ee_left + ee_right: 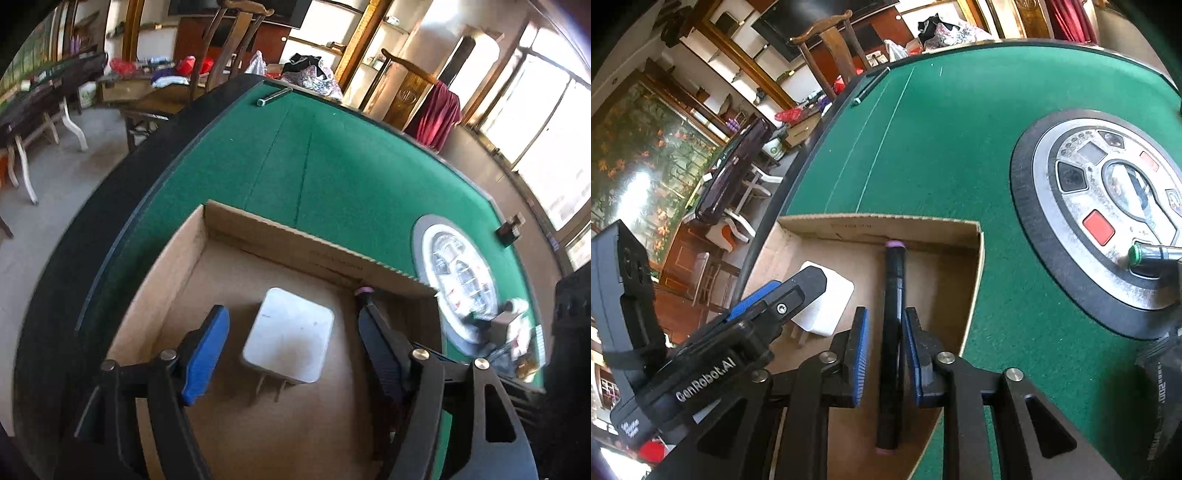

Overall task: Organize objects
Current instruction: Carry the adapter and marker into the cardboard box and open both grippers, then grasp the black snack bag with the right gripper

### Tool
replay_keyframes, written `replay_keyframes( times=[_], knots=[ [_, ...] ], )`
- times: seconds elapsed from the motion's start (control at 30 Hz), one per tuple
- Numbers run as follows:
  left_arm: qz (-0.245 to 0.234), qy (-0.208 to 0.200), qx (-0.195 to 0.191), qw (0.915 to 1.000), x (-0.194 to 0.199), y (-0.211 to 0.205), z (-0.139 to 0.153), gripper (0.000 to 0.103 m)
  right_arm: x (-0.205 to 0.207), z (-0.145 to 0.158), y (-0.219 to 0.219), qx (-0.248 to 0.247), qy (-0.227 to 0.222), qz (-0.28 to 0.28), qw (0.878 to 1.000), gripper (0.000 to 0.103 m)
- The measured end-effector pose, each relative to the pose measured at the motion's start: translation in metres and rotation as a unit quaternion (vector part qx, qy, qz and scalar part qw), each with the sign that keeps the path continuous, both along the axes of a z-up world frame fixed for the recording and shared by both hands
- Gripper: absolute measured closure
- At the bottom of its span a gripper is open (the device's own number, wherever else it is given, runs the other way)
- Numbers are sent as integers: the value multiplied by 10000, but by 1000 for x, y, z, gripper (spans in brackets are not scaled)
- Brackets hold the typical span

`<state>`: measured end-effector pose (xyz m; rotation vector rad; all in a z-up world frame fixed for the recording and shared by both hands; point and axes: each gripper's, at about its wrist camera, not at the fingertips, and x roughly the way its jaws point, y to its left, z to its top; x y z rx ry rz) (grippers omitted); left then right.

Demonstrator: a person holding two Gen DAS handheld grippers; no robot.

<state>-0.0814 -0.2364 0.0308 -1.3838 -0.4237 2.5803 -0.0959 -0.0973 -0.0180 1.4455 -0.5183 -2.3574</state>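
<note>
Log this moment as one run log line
left gripper open over white charger | right gripper open around black marker | both in cardboard box

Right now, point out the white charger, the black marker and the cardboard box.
white charger [290, 334]: left wrist view, middle of its flat top face.
black marker [893, 295]: right wrist view, middle of the barrel ahead of the fingers.
cardboard box [908, 225]: right wrist view, far wall's inner face.
</note>
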Motion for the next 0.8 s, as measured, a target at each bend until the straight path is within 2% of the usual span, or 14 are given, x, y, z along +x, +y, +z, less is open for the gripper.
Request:
replay_keyframes(
  times=[0.1, 0.23, 0.27, 0.33, 0.5, 0.57, 0.67, 0.8],
  knots=[
    [115, 131, -100, 9998, 8, -4, 10, 28, 8, 11, 5, 86, 227, -19, 9997, 70],
    [422, 559, -709, 9950, 40, -8, 29, 20, 30, 32, 13, 195, 616, -25, 9979, 52],
    [568, 659, -747, 9934, 51, -11, 31, 18, 37, 36, 17, 238, 717, -32, 9971, 45],
    [854, 661, -678, 9918, 67, -17, 28, 16, 52, 42, 22, 307, 902, -67, 9954, 39],
    [1142, 288, -461, 9920, 91, -20, 6, 16, 83, 45, 45, 173, 976, -155, 9950, 36],
    [1173, 323, -367, 9919, 101, -17, 7, 16, 92, 44, 54, 81, 946, -197, 9953, 35],
    [1040, 404, -512, 9924, 107, -8, 8, 16, 109, 43, 76, 28, 985, -328, 9946, 35],
    [925, 571, -430, 9931, 116, 3, 30, 16, 135, 46, 116, 103, 1130, -593, 9918, 33]
  ],
)
